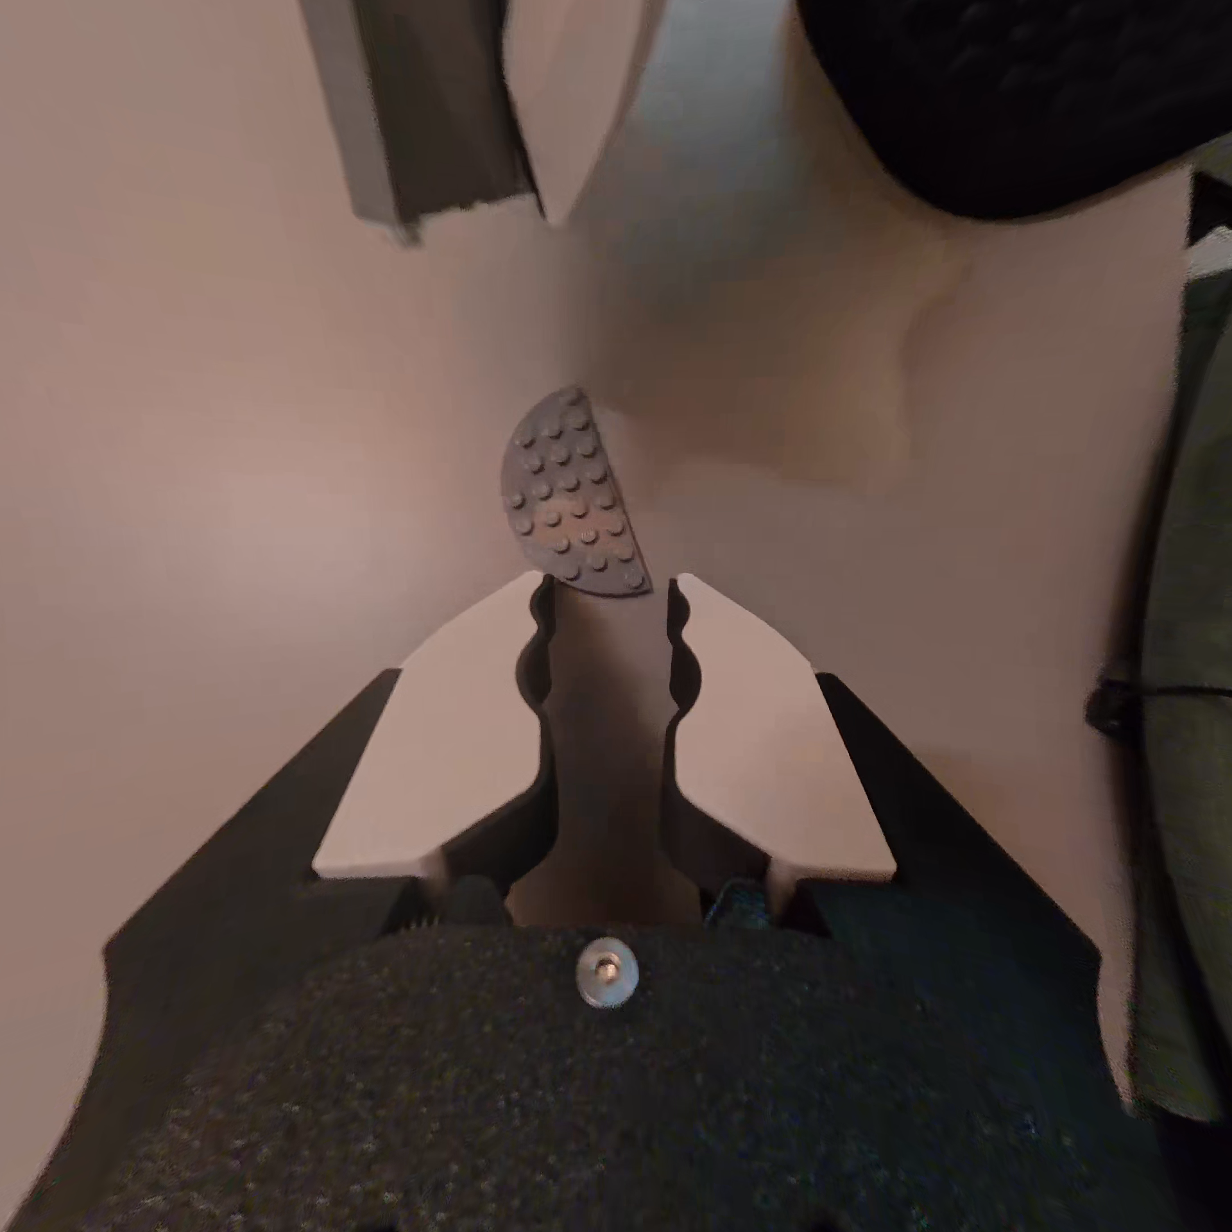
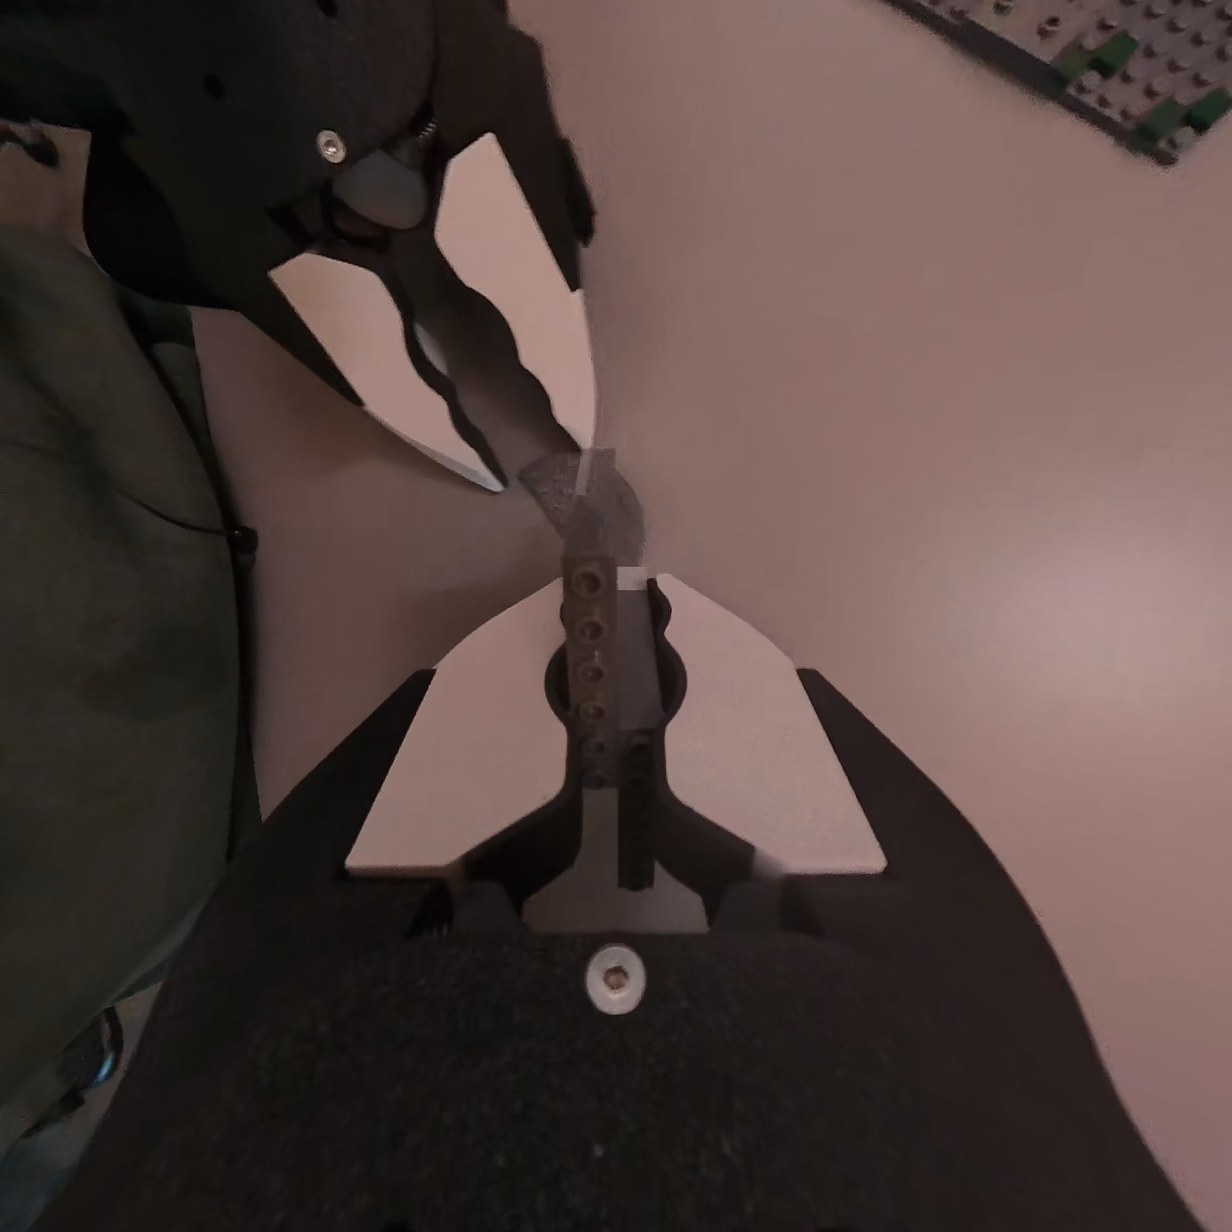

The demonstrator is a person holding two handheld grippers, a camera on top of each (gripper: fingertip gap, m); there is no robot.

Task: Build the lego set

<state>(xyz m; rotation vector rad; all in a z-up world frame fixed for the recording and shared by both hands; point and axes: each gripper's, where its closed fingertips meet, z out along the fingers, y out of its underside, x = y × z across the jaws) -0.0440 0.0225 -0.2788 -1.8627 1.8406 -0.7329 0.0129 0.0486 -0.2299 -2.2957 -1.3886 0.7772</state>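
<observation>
Left gripper [image 1: 608, 583] jaws parted, empty — grey half-round plate [image 1: 573, 493] lies on the table just past its tips. Right gripper [image 2: 603, 587] clamps a grey holed beam [image 2: 590, 657] between its jaws. Centre the plate before closing — thin, likely to slip.

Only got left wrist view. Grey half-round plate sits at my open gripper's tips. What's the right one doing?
Observer: The right gripper is shut on a grey beam with holes, held lengthwise between its fingers.
Operator: Beam versus plate?
Observer: The beam's far end reaches the half-round plate; blur hides whether they are joined.
Operator: Baseplate anywhere?
Observer: A grey baseplate with green pieces lies at the top right of the right wrist view, well apart from the plate.
</observation>
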